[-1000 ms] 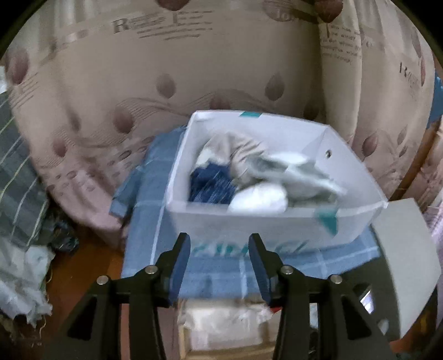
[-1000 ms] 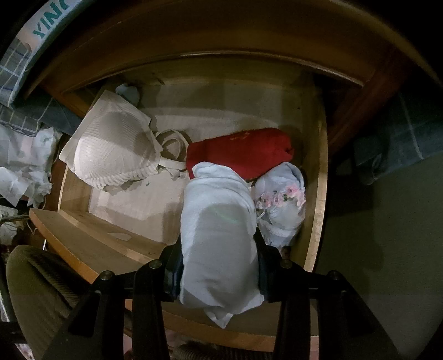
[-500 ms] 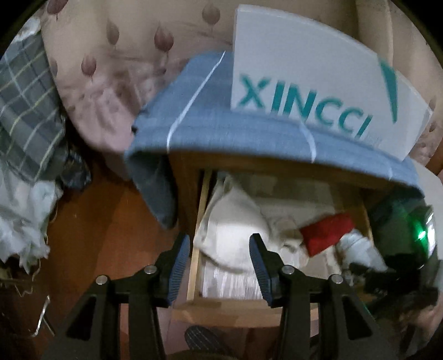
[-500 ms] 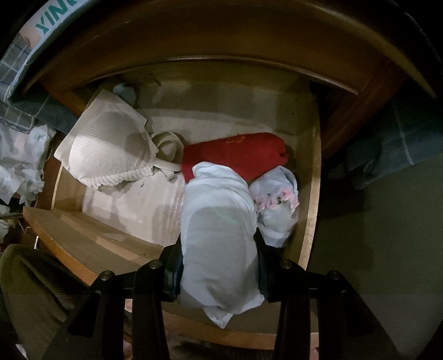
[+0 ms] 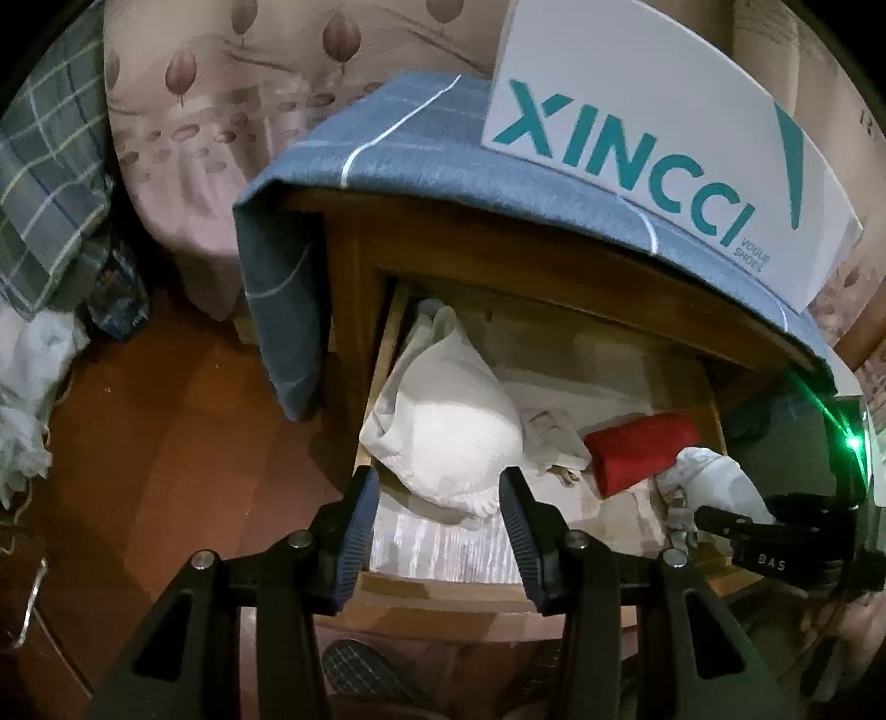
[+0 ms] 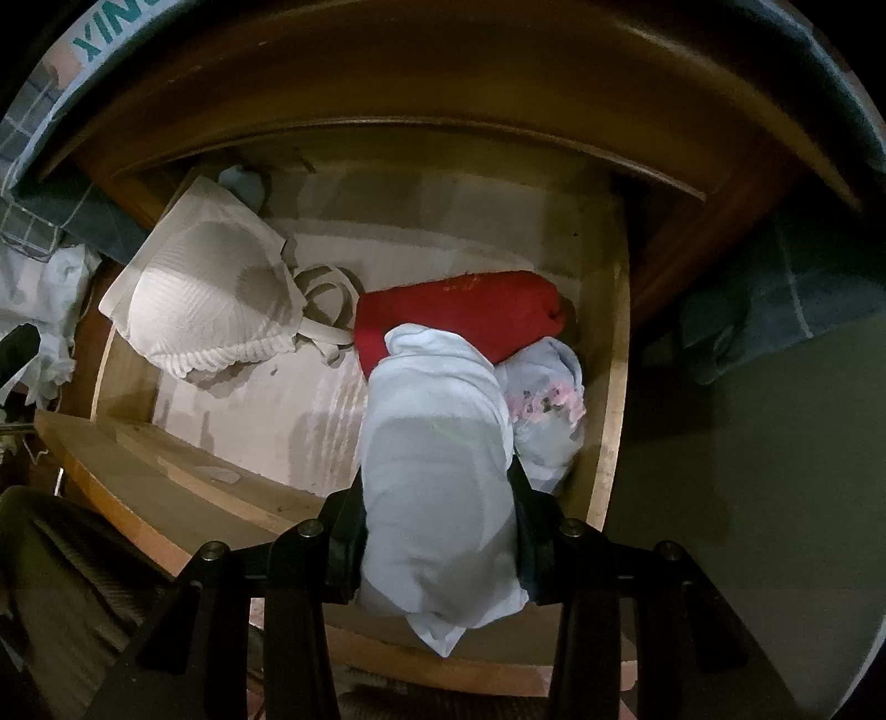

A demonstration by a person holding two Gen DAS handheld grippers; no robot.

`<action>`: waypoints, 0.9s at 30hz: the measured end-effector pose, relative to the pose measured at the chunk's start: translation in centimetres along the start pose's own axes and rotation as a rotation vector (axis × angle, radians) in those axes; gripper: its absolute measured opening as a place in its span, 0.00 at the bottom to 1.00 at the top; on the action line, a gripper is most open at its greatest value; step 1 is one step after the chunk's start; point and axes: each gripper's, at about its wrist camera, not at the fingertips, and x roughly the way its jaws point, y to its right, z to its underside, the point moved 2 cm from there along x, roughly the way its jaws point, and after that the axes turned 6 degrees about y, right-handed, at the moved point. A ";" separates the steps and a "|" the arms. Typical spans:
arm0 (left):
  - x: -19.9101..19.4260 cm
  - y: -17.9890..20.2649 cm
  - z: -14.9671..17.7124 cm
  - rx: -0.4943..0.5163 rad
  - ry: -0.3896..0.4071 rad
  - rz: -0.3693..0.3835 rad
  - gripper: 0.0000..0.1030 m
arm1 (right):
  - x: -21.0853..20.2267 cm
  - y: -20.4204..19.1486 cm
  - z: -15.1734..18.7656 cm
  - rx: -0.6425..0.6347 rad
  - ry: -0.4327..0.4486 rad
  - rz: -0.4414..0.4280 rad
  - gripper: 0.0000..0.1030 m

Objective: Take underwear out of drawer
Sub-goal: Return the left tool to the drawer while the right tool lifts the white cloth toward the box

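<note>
bra (image 6: 205,299): 1 | red roll (image 6: 459,310): 1 | white rolls (image 6: 437,498): 2 | shoebox (image 5: 653,149): 1

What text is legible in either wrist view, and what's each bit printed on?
"XINCCI": large teal letters on the white shoe box on top of the cabinet.
"VOGUE SHOES": small teal print under that logo.
"DAS": white letters on the right gripper, seen from the left wrist.
"XIN": start of the same box logo, at the right wrist view's top left edge.
Faint mark on the red garment: unreadable.

Left wrist looks steeply down from the front; right wrist nearer, almost overhead; both share the drawer (image 5: 387,354).
</note>
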 end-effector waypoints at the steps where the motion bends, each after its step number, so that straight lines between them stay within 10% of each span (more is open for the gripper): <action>1: 0.0 -0.1 -0.1 -0.007 -0.002 -0.001 0.45 | -0.1 0.0 0.0 0.001 0.006 0.000 0.37; 27: -0.2 -0.9 -0.1 -0.034 0.022 0.001 0.45 | -15.8 -1.7 -3.7 -0.053 0.201 -0.162 0.37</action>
